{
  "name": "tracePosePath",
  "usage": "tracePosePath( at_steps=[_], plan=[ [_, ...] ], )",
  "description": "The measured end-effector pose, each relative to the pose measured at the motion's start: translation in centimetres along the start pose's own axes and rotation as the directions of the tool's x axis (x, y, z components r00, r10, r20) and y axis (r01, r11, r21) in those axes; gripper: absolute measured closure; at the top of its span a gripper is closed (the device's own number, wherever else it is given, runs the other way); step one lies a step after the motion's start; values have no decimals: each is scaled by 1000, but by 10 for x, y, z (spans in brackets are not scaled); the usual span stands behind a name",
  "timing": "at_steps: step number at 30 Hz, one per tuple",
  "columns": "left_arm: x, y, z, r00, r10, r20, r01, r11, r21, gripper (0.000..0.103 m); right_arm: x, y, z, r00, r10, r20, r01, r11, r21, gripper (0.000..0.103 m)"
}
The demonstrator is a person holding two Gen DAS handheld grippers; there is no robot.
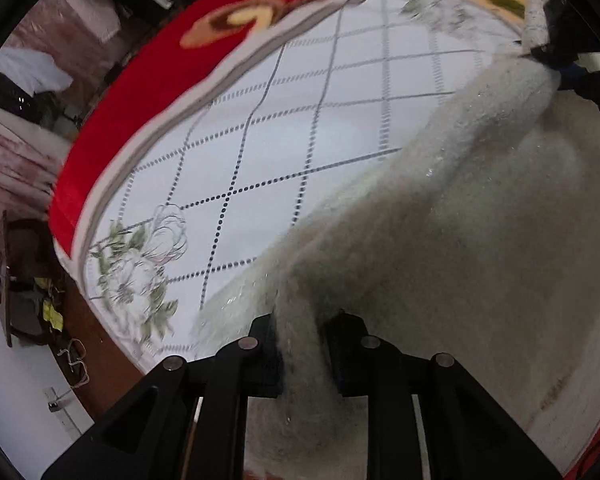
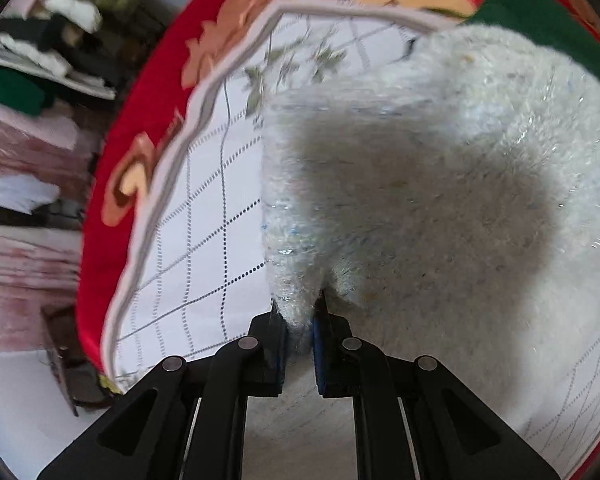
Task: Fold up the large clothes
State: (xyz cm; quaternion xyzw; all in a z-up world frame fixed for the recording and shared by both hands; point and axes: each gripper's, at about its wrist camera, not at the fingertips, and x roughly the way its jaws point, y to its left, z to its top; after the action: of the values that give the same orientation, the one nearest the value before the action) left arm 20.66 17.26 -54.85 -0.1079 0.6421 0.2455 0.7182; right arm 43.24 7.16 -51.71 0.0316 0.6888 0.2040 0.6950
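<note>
Left tool (image 1: 300, 334) clenched on a fold of the fuzzy white sweater (image 1: 440, 248); right tool (image 2: 302, 320) pinching its edge too. Sweater lies on the white checked sheet (image 1: 300, 120), red floral blanket (image 1: 140, 92) beyond it. Clothes pile (image 2: 52, 40) past the blanket, blurred. Sweater's far side cut off.

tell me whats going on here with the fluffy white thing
A person with a gripper in each hand is folding a fluffy white sweater on a bed with a white checked sheet over a red flowered blanket. The left gripper and the right gripper are each shut on a bunch of the sweater, lifting it above the sheet.
</note>
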Motion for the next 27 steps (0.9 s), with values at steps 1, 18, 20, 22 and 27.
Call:
tracePosePath(
  at_steps=[1, 18, 20, 22, 27],
  plan=[
    [8, 1, 3, 1000, -7, -10, 7, 1000, 1, 85, 12, 4, 4, 1000, -19, -11, 19, 1000, -1, 92],
    [-5, 57, -4, 995, -97, 6, 95, 957, -276, 14, -104, -144, -46, 968, 196, 160, -218, 966, 137, 28],
    [5, 56, -5, 999, -51, -16, 44, 957, -286, 14, -105, -180, -61, 976, 126, 178, -164, 963, 215, 27],
    [16, 51, -5, 999, -25, -35, 14, 960, -278, 13, -91, -222, -70, 972, 148, 184, -201, 930, 309, 27],
    [19, 45, -5, 999, 25, -23, -30, 966, -257, 11, -32, -265, -50, 898, 365, 246, -436, 818, 376, 19]
  ],
)
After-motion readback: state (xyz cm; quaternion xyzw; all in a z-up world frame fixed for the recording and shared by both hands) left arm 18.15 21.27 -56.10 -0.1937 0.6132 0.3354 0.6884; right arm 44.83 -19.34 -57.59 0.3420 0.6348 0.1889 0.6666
